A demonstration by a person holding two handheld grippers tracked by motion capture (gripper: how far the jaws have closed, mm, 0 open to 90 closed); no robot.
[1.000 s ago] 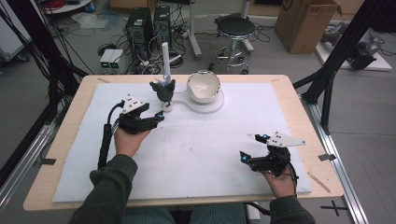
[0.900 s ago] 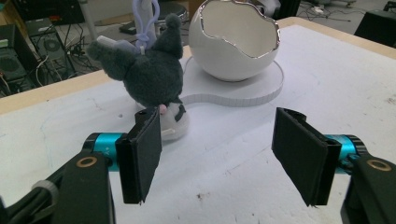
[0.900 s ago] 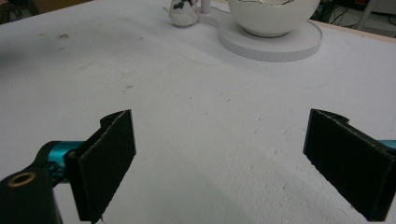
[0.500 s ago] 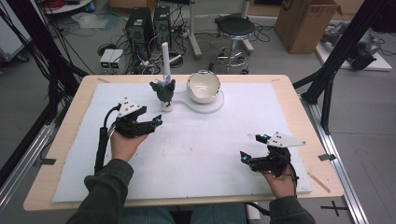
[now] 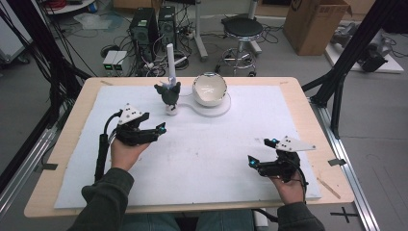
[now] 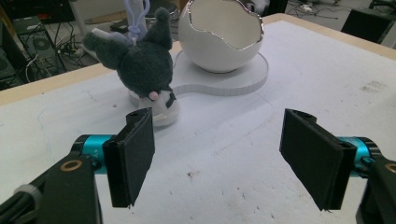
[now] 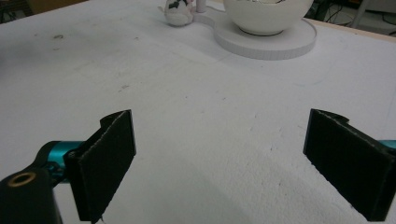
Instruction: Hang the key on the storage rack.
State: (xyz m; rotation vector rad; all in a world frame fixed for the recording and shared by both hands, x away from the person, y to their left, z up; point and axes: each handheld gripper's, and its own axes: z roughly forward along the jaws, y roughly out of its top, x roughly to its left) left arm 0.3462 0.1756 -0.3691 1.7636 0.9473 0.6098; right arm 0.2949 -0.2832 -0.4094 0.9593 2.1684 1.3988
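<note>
A dark grey plush toy (image 5: 169, 94) with a white lower half stands on the white mat (image 5: 202, 163), close to a white post (image 5: 169, 57). In the left gripper view the plush toy (image 6: 140, 65) is just beyond the left jaw, with a lilac loop at its head. My left gripper (image 5: 156, 126) (image 6: 219, 158) sits a short way in front of it. Its jaws have just been opening and are open with nothing between them. My right gripper (image 5: 260, 153) (image 7: 219, 163) rests open over bare mat at the front right.
A white egg-shaped bowl (image 5: 209, 89) (image 6: 219, 37) (image 7: 266, 14) with a jagged rim sits on a flat white keyhole-shaped base (image 5: 222, 109) (image 6: 233, 81) (image 7: 271, 44), right of the plush. The table's wooden edge (image 5: 62, 144) frames the mat.
The left gripper has drawn back a little from the plush toward the person, and its jaws stand wider apart. The right gripper has not moved.
</note>
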